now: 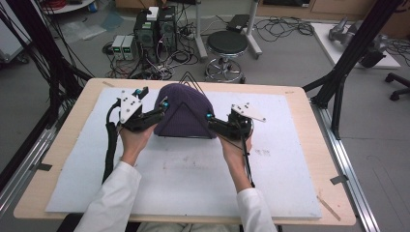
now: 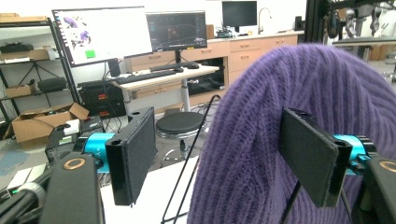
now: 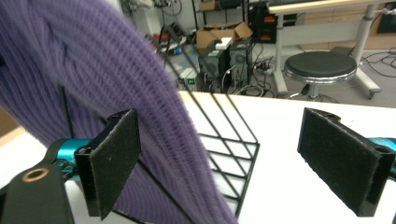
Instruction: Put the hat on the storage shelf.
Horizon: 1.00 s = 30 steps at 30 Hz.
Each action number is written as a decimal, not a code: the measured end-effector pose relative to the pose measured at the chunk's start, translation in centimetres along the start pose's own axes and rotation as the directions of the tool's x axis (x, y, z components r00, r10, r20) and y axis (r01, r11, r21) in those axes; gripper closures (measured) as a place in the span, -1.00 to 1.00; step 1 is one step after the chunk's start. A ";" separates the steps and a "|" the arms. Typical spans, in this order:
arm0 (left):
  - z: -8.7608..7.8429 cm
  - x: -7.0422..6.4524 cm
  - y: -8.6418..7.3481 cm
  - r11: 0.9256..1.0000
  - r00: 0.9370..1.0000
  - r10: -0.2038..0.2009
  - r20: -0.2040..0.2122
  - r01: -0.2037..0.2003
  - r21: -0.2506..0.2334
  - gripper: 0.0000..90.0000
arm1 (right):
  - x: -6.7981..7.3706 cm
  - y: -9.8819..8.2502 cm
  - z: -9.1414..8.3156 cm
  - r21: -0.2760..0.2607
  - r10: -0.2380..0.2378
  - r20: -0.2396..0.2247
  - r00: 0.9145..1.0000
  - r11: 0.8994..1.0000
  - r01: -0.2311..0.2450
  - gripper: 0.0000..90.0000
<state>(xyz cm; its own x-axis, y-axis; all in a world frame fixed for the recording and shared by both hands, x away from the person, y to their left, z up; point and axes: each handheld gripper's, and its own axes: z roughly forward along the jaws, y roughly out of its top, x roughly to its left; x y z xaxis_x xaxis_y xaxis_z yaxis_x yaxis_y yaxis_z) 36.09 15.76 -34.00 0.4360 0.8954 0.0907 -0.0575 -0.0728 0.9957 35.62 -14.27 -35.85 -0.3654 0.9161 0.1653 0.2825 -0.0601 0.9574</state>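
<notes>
Two hand-held grippers flank a purple knit beanie [image 1: 183,108] draped over a black wire stand [image 1: 186,79] at the far middle of a white mat [image 1: 188,169] on a wooden table [image 1: 309,121]. The left gripper [image 1: 163,107] sits at the hat's left flank with its jaws spread wide. In the left gripper view, one black pad [image 2: 133,154] stands clear in open air over the mat, while the other pad [image 2: 310,156] lies against the ribbed wool without pinching it. The right gripper [image 1: 211,119] rests at the hat's lower right edge, its jaws likewise parted. In the right gripper view, one pad [image 3: 112,161] is just beside the hanging fabric, whether touching cannot be told, and the other pad [image 3: 343,156] is well apart from it over the bare mat. Neither tool grips the hat, which hangs on the stand alone.

The stand's wire grid base [image 3: 229,154] lies flat on the mat under the hat, and its pointed tip pokes out above the crown in the high view. The person's white sleeves [image 1: 113,198] enter from the near edge. Beyond the table stand a round black stool [image 1: 227,46], computer towers [image 1: 154,29] and tangled cables on the grey floor; monitors [image 2: 105,32] glow on a desk in the left gripper view.
</notes>
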 end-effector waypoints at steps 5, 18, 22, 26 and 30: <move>-0.6 0.6 0.4 0.999 1.000 -0.029 -0.008 0.029 -0.021 -0.39 | -1.5 0.5 -1.2 -0.038 0.018 0.028 0.999 0.999 -0.017 -0.72; -2.7 1.2 1.2 1.000 1.000 -0.022 0.004 0.022 0.015 -0.46 | -4.4 1.2 -4.9 -0.050 0.016 0.090 0.996 0.999 -0.012 -0.73; -3.8 1.3 1.7 1.000 1.000 -0.012 0.000 0.012 0.018 -0.46 | -4.8 0.9 -6.2 -0.058 -0.012 0.109 0.994 0.998 0.018 -0.73; -4.4 1.1 2.1 1.000 1.000 0.002 -0.008 -0.002 0.001 -0.46 | -5.2 0.3 -7.0 -0.042 -0.024 0.116 0.993 0.999 0.029 -0.73; -4.8 0.9 2.0 1.000 0.999 0.029 -0.015 -0.029 0.001 -0.46 | -5.6 -0.2 -7.4 -0.039 -0.020 0.122 0.992 0.999 0.025 -0.73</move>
<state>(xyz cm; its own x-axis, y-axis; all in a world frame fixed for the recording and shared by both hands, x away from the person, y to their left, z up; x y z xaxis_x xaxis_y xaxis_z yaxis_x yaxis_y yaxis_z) 32.00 18.52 -31.98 0.4208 0.8994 0.1188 -0.0692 -0.0988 0.9927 31.04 -22.32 -35.18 -0.2597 0.9587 0.1160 0.2383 -0.0528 0.9698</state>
